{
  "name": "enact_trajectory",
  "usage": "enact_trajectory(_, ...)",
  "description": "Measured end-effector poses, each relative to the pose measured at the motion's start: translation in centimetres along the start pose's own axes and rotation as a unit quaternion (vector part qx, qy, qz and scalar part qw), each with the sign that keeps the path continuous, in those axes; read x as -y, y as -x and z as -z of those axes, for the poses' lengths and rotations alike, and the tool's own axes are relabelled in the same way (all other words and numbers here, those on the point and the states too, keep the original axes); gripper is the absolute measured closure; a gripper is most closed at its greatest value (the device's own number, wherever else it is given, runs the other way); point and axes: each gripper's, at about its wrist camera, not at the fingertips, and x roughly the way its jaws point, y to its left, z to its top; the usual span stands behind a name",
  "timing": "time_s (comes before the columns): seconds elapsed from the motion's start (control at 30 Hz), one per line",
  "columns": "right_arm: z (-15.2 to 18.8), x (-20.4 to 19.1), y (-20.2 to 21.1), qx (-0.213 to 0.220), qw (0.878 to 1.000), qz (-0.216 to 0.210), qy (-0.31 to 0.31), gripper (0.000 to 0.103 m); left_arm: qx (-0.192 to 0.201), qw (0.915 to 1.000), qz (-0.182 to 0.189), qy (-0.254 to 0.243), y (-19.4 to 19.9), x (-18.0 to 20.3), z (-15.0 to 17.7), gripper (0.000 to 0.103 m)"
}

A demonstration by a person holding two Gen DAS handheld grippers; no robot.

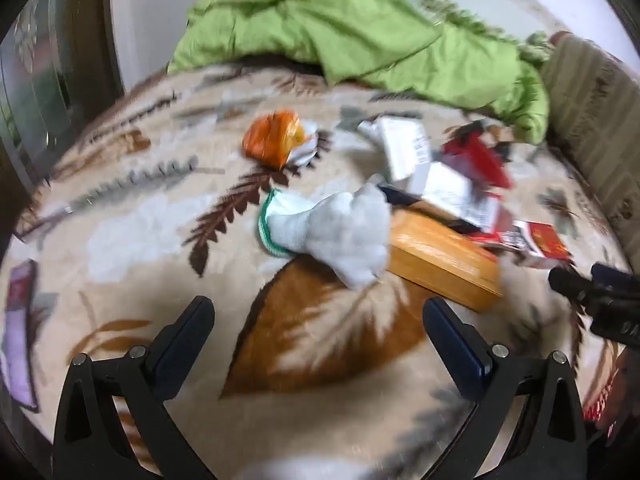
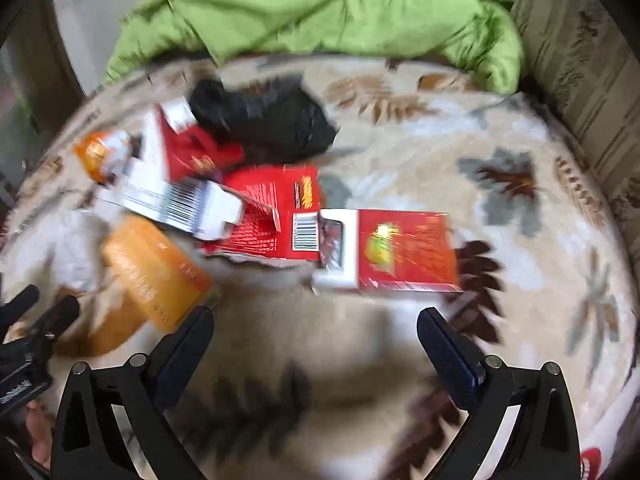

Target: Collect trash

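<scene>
Hovering wide-fingered: left gripper (image 1: 319, 314) over crumpled white paper wad (image 1: 352, 236), right gripper (image 2: 315, 326) before red cardboard box (image 2: 404, 250), both empty, angled down to pick mid-bed litter off the leaf-patterned beige blanket (image 2: 440, 128).

Motion blur smears the print on the red box (image 2: 404, 254) and orange box (image 2: 154, 270) beyond my reading, the white glove (image 1: 340, 232) overlaps that orange box's end, and the purple item (image 1: 18, 328) is cropped.
</scene>
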Motion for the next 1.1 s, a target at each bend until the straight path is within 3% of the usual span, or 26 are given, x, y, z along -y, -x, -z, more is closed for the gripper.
enact_trajectory(0.2, 3.6, -0.5, 7.8, 0.083, 0.996, -0.018, 0.014, 0.001, 0.062, 0.9979, 0.006, -0.014, 7.0, 0.1, 1.7, 0.0)
enact_trajectory(0.37, 6.5, -1.9, 10.9, 0.142, 0.989, -0.032, 0.032, 0.001, 0.108, 0.9939, -0.01, -0.021, 11.6, 0.1, 4.0, 0.0)
enact_trajectory(0.57, 8.3, -3.2, 14.1, 0.191, 0.981, 0.013, 0.037, 0.001, 0.118, 0.9926, -0.023, -0.019, 13.1, 0.2, 5.5, 0.0)
enact_trajectory(1.1, 8.9, -3.5, 13.7, 0.162, 0.985, 0.03, 0.052, 0.001, 0.112, 0.9932, -0.029, -0.014, 13.4, 0.0, 5.6, 0.0)
